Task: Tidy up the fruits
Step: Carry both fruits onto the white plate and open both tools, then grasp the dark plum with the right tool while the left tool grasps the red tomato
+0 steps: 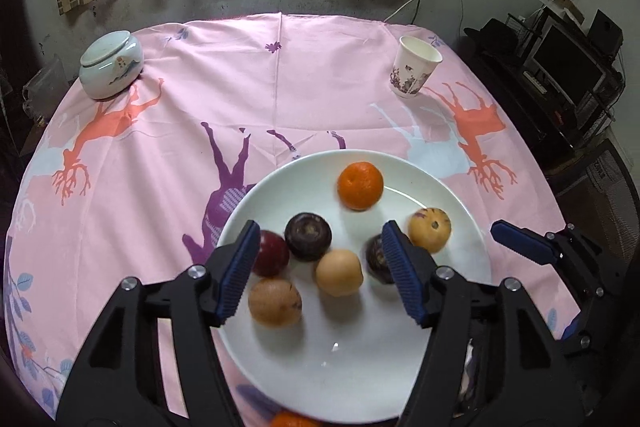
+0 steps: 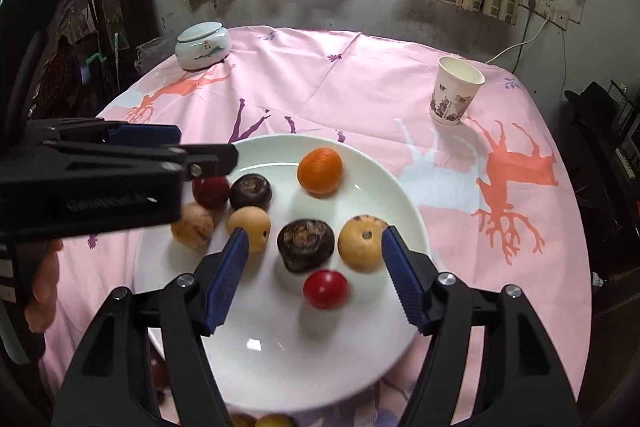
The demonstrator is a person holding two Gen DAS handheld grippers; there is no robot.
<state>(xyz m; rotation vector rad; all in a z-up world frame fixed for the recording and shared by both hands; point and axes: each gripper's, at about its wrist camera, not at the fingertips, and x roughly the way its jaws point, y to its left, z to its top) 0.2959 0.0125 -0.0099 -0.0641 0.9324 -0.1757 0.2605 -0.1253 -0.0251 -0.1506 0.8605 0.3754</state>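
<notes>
Sitting on one white plate [image 2: 384,187], near the front of the table: eight fruits counted in the right wrist view. One orange mandarin [image 2: 320,171] lying toward the far rim, apart from the rest. Two dark purple-brown fruits [image 2: 306,245], one mid-plate, the other [image 2: 251,191] further left. Three tan, speckled fruits [image 2: 363,243]: one near the right rim, one [image 2: 249,229] just left of centre, one [image 2: 193,231] at the left edge. Two red fruits: a bright one [image 2: 325,288] nearest the camera, a darker one [image 2: 211,191] partly hidden behind the other gripper. Peeking in at the bottom frame edge below the plate: more fruit, too cut off to count.

Hovering over the plate with jaws spread and nothing between the pads: right gripper [image 2: 314,277]. Likewise spread and gripping nothing, above the plate's left half: left gripper [image 1: 320,273].

Covering the table: one pink cloth [image 1: 320,87] printed with deer. Standing far left: one lidded ceramic jar [image 1: 111,64]. Standing far right, well apart from it: one paper cup [image 1: 416,67].
</notes>
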